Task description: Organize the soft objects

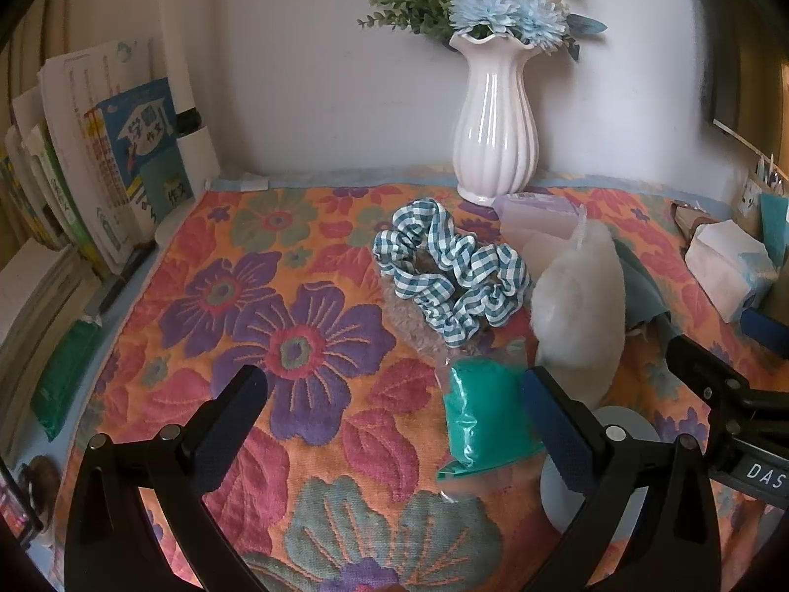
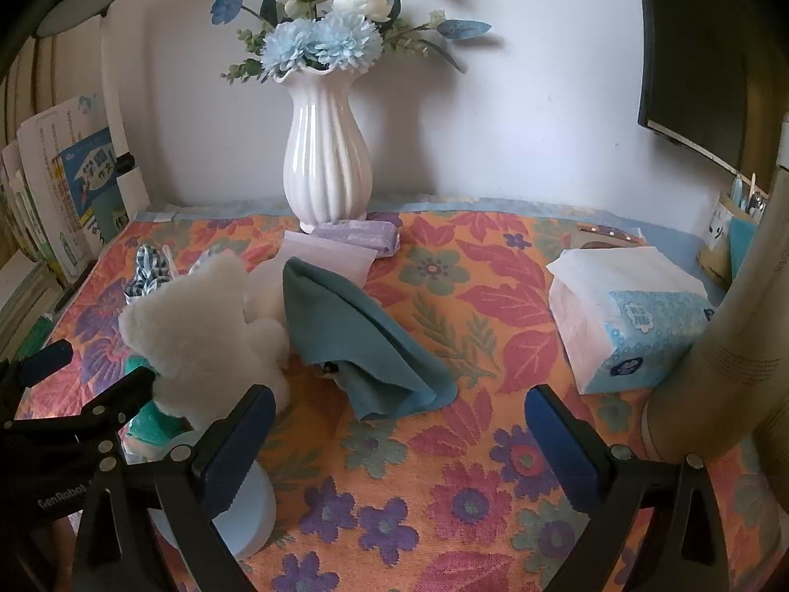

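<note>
A: On the flowered table, we judge the sorting barely begun. We see the soft items loose in one cluster left of centre, not grouped or stacked, and no bin that we can identify.

B: Tong status?

A: We read the left tongs as spread wide, gripping nothing; their right finger stands just beside the green bagged item. We read the right tongs as likewise apart and empty, hovering above bare cloth, near the teal cloth.

B: Inventory, by count.

A: We count one white plush toy, upright, touching the teal cloth on its right. One teal cloth, crumpled into a peak. One blue gingham scrunchie, lying partly on a fuzzy beige piece; we cannot tell what that piece is. One green bagged item in clear plastic, in front of the plush. One pale purple packet at the foot of the vase, with a clear bag beside it.

B: Non-task items?

A: One white vase of flowers, one tissue pack well apart at right, one row of books at left, one pale round object under the right tongs' left finger.

B: Remaining work?

A: We judge every soft item still awaits placement.
</note>
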### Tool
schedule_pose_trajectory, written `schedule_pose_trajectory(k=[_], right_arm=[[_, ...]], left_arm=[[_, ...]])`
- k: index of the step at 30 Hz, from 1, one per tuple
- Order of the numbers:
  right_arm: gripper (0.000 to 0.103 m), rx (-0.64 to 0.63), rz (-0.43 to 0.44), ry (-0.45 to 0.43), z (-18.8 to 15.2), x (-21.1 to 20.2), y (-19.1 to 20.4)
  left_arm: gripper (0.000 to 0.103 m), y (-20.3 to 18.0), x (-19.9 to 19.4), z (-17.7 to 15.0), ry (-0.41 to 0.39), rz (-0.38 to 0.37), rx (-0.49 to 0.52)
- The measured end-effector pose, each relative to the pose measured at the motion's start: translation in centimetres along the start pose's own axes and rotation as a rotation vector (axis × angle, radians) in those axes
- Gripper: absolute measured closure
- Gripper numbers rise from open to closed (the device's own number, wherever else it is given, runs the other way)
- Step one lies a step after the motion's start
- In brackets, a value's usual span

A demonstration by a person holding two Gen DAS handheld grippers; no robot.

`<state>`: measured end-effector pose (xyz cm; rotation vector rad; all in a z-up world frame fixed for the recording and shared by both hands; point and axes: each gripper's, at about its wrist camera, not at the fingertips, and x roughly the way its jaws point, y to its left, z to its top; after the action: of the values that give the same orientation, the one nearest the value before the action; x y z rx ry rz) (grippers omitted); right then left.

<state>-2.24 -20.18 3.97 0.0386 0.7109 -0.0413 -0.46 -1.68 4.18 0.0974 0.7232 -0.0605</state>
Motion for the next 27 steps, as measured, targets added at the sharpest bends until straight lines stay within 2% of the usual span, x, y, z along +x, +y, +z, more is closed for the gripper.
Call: schedule_pose_trajectory(k=[27], right_arm=[[0.002,-0.002,0.001,0.009,-0.1,0.1,0.32]], left_arm=[[0.0,-0.16,0.08,-0.07,0.002,0.007,0.014]])
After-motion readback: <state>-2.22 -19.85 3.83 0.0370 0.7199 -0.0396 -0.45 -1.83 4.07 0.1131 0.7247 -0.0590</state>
